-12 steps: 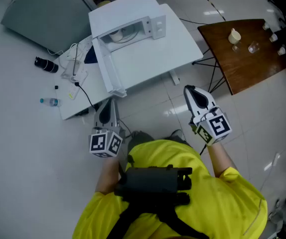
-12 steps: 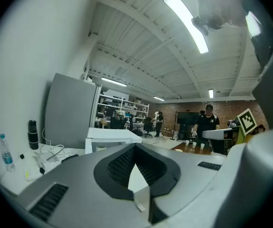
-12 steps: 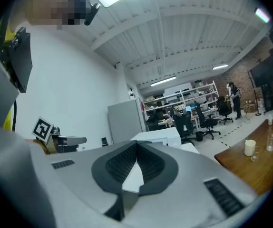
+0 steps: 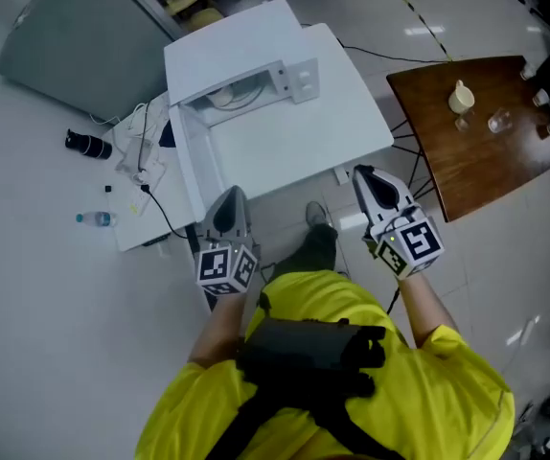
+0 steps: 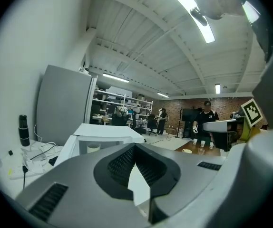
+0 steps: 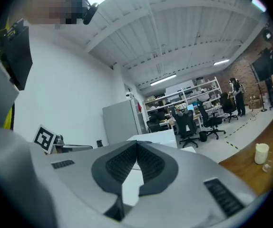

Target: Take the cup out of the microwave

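Observation:
A white microwave (image 4: 232,56) stands on a white table (image 4: 294,151), its door (image 4: 194,161) swung open toward me on the left. A pale cup (image 4: 225,92) sits inside the cavity; the left gripper view also shows this cup (image 5: 93,148) in the microwave (image 5: 105,136). My left gripper (image 4: 229,204) is shut and empty at the table's front edge, beside the free end of the door. My right gripper (image 4: 376,182) hangs past the table's front right corner, shut with nothing in it. From the right gripper view, the jaws (image 6: 136,146) meet and the microwave (image 6: 162,137) lies beyond.
A brown wooden table (image 4: 486,151) at the right carries a cream cup (image 4: 461,96) and small glasses. On the white surface at the left lie cables (image 4: 141,132), a black cylinder (image 4: 87,144) and a water bottle (image 4: 96,219). A grey cabinet (image 4: 64,36) stands behind.
The person has stepped closer to the white table. My left gripper has moved forward to the table's front edge near the open door. Both grippers stay shut.

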